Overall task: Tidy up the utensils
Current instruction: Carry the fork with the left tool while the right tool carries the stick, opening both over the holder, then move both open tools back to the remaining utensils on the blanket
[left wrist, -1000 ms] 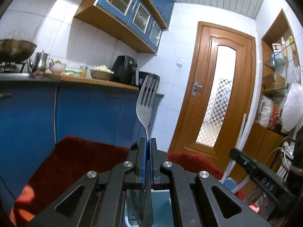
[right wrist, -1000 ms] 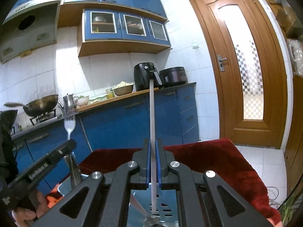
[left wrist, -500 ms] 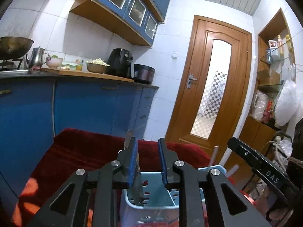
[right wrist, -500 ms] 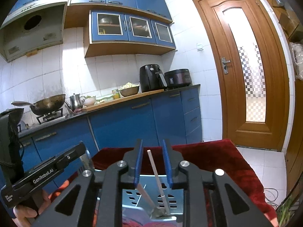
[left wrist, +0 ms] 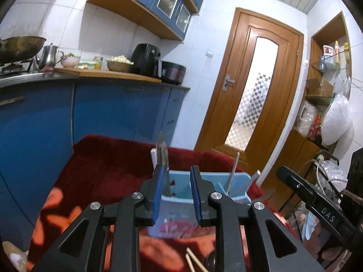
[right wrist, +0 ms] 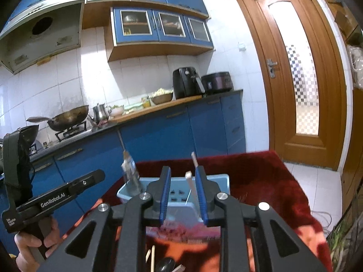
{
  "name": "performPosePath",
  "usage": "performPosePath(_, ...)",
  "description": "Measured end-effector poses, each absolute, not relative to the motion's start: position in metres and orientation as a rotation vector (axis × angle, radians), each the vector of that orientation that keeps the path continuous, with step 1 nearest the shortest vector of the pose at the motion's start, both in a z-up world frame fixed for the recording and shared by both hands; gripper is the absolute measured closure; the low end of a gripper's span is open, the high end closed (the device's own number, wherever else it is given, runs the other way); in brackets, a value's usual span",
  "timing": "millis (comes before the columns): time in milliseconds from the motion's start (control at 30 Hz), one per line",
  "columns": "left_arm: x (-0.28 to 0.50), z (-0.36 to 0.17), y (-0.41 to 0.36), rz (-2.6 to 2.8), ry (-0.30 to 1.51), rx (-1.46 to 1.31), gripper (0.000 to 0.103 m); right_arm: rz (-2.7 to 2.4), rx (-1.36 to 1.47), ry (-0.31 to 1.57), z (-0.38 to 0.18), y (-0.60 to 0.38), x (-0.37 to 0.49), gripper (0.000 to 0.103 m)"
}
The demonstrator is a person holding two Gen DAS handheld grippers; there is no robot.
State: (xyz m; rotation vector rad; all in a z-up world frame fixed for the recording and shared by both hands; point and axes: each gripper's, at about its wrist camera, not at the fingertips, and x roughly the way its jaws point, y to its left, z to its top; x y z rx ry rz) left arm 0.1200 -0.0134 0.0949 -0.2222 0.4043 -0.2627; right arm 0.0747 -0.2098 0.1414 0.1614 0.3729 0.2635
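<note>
A light blue utensil holder (left wrist: 181, 187) (right wrist: 181, 188) stands on the red cloth. A metal fork (left wrist: 163, 154) (right wrist: 129, 172) stands in its left part, handle up. White chopsticks (left wrist: 233, 170) (right wrist: 191, 181) lean in its right part. My left gripper (left wrist: 176, 192) is open just in front of the holder and holds nothing. My right gripper (right wrist: 181, 197) is open in front of the holder, and a chopstick stands loose between its fingers. Loose wooden chopsticks (left wrist: 192, 260) (right wrist: 152, 257) and a dark spoon (right wrist: 165, 264) lie on the cloth below the grippers.
The red patterned cloth (left wrist: 102, 170) covers the table. Blue kitchen cabinets (right wrist: 158, 131) with a wok, a kettle and an air fryer stand behind. A wooden door (left wrist: 249, 102) is at the right. The other hand-held gripper shows at each view's edge (right wrist: 56, 199).
Both grippers opened and drew back. The fork dropped from the left gripper into the holder, and the chopstick dropped from the right gripper into it.
</note>
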Motion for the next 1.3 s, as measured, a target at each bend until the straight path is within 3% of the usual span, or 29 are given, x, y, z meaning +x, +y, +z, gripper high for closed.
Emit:
performPosePath(533,0.074,0.07,-0.002,-0.239,0.568,-0.195,0.079,0.276,0.173,0.588,0.098,-0.196,0.034,0.077)
performPosePath(1300,0.06,0.025,0.014,-0.23,0.71,-0.217,0.079,0.264,0.214,0.936,0.041,-0.184,0.06,0.077)
